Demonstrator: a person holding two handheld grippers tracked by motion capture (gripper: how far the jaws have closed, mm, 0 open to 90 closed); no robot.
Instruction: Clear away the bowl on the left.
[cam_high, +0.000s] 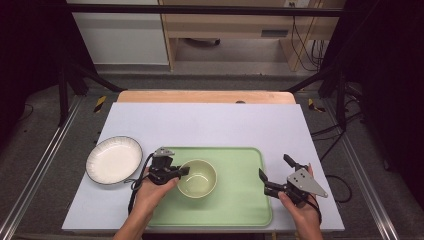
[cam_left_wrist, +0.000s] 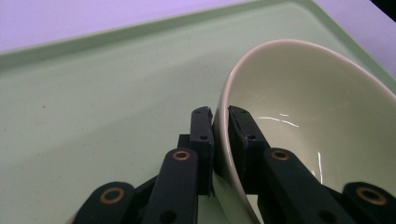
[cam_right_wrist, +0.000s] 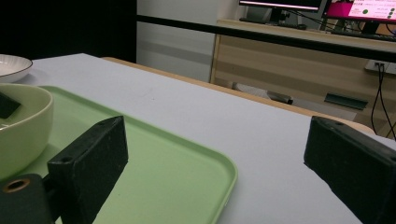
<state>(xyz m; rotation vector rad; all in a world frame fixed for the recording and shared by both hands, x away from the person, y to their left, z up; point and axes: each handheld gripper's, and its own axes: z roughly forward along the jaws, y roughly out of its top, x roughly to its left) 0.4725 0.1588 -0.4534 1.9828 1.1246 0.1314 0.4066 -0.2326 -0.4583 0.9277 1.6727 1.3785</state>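
Bowl (cam_high: 198, 178) on tray (cam_high: 245, 200), L gripper (cam_left_wrist: 220, 122) on rim.

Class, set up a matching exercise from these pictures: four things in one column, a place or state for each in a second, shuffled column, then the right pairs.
Things:
1. green bowl
2. white plate
3. right gripper
4. green tray

Places or states:
A. open, holding nothing
B. on the white mat, left of the tray
C. rim pinched by the left gripper
D. lies under the bowl

Pairs: 1-C, 2-B, 3-A, 4-D

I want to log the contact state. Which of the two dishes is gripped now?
The pale green bowl on the tray: the left gripper pinches its rim. The white plate lies untouched on the mat.
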